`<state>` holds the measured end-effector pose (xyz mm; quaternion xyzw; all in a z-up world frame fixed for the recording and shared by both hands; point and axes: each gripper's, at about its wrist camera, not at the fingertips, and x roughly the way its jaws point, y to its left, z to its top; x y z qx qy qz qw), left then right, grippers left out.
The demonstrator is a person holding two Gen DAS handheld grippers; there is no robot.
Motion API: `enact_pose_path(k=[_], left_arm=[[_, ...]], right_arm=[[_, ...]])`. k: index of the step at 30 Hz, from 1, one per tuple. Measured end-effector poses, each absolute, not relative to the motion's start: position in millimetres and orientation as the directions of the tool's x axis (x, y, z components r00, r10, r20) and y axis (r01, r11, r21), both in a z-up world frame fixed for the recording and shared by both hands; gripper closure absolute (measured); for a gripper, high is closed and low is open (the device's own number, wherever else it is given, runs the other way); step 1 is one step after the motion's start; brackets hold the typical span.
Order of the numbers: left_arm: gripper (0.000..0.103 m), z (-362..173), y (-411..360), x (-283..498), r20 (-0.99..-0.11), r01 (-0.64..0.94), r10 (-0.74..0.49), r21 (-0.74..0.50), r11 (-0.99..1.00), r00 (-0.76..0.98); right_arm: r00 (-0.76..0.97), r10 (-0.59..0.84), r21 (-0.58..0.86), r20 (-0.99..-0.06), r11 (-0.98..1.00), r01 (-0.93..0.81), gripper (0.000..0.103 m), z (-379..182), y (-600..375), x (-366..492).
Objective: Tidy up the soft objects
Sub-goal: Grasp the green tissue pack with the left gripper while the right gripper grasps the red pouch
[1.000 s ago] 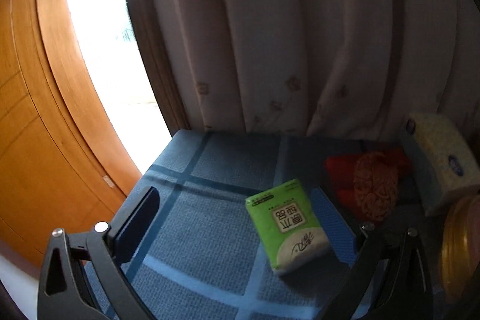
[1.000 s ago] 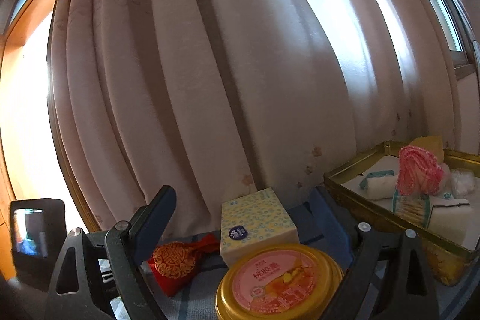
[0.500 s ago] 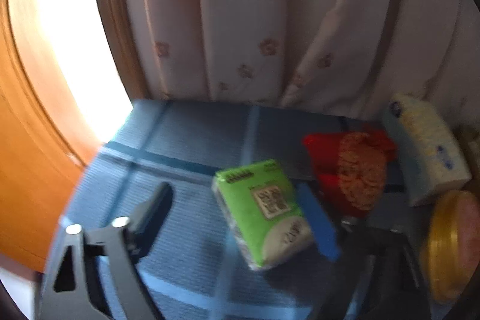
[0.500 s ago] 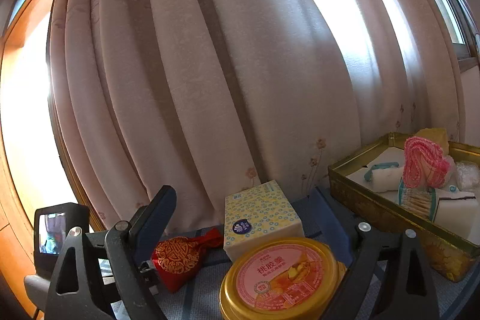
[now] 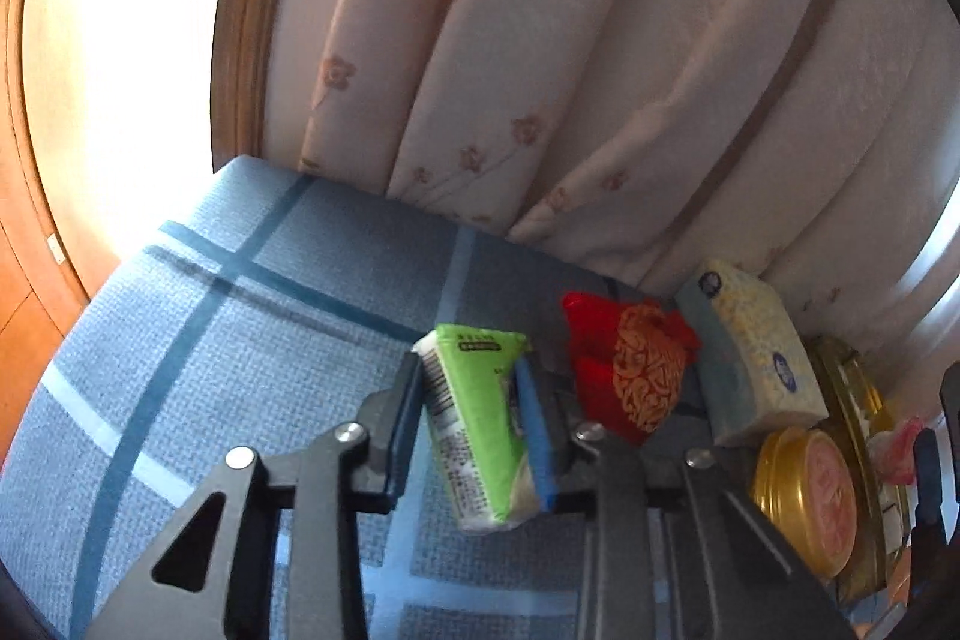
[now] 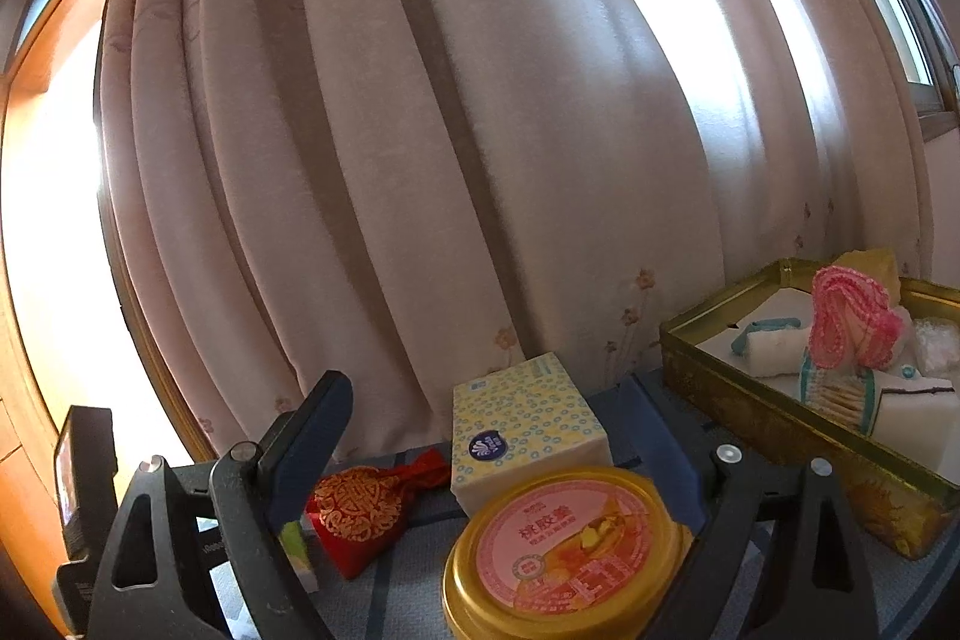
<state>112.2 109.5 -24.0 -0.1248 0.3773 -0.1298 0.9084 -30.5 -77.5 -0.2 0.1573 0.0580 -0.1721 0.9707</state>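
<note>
- A gold tin tray (image 6: 750, 418) sits at the far right on the blue checked cloth (image 5: 252, 340). It holds white folded cloths (image 6: 774, 346), a pink knitted piece (image 6: 849, 316) standing among them, a yellowish item at the far corner and a pale crinkled item at the right edge; the exact count inside cannot be told.
- One round gold tub (image 6: 564, 550) with a pink printed lid stands closed, near and left of the tray; its contents are hidden.
- The left gripper (image 5: 474, 430) points forward over the cloth, its fingers clamped on one green tissue pack (image 5: 474, 418), one finger on each broad face. The pack stands on edge and tilted; whether it touches the cloth cannot be told.
- The right gripper (image 6: 480, 454) hangs low over the tub, aimed toward the curtain (image 6: 480, 130); its fingers are spread wide with nothing between the pads.
- One red embroidered pouch (image 5: 630, 376) lies just right of the green pack, beside one yellow-patterned tissue pack (image 6: 528, 436) that stands just behind the tub.
- In the right wrist view the left gripper's body shows at the left edge, with a sliver of the green pack low beside the pouch.
</note>
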Motion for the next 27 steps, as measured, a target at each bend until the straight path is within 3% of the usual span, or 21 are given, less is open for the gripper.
enact_pose_path(k=[5,7,12,21,27], left_arm=[[0.063,-26.8,102.5,113.6,-0.677,0.174,-0.342,-0.305,0.936,0.651],[0.045,-28.5,96.3,115.2,-0.691,0.19,-0.328,-0.271,0.944,0.644],[0.036,-35.4,81.5,117.8,-0.733,0.235,-0.316,-0.215,0.948,0.603],[0.05,-37.7,81.7,118.0,-0.756,0.207,-0.273,-0.184,0.961,0.594],[0.052,-21.5,113.6,106.7,-0.674,0.072,-0.201,-0.215,0.974,0.71]], right_arm=[[0.932,-0.319,0.279,-0.175,0.891,0.358,0.011,-0.4,-75.9,-29.9],[0.931,-0.321,0.284,-0.176,0.889,0.36,0.011,-0.7,-76.5,-30.1],[0.931,-0.319,0.293,-0.176,0.886,0.359,0.011,-0.9,-77.4,-30.5],[0.934,-0.306,0.291,-0.184,0.891,0.349,0.011,-2.0,-76.8,-28.5],[0.939,-0.287,0.277,-0.192,0.902,0.332,0.011,-1.9,-73.5,-25.2]])
